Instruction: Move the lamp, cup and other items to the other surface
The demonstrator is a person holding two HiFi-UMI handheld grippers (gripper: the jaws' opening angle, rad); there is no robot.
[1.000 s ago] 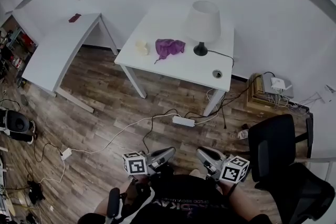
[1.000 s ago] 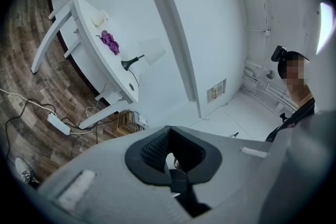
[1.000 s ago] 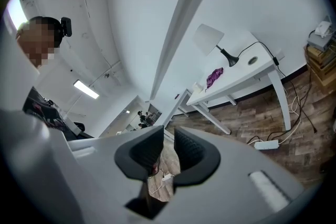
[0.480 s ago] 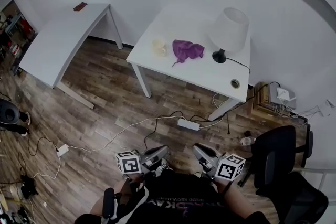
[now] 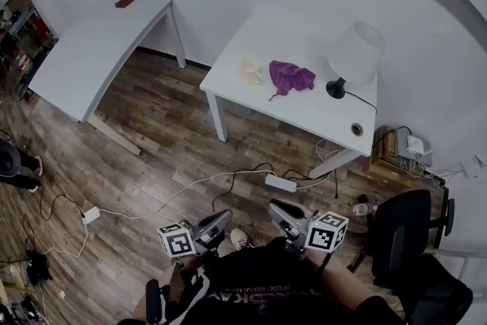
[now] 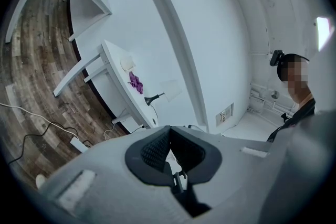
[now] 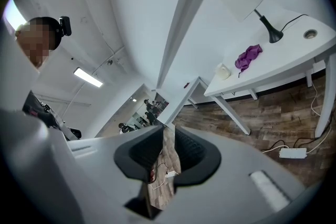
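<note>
While both claws are carried low against the person's body, nothing is gripped. The left claw (image 5: 225,218) is pressed together at its tips with nothing between them. The right claw (image 5: 274,207) is held a narrow slit apart, and only wooden floor is seen through the gap. Just beyond them, a white power strip (image 5: 281,183) and its cables are spread over the floor (image 5: 152,156), between the person and the furniture.

Compared with a second ago, the whole scene is shifted rightward in the head view, while the claws are kept where they were. The loaded worktop (image 5: 319,114) is now set right of centre, and the second worktop (image 5: 84,57) at the left is brought more fully into view.

On the loaded worktop the cup (image 5: 251,71), the purple cloth (image 5: 291,77) and the lamp (image 5: 354,53) are left untouched, well apart from both claws. Only a small dark red object (image 5: 125,1) is seen on the second worktop, at its far end.

An approach is therefore judged to be under way. No item is yet transferred, and the whole task remains to be done.
</note>
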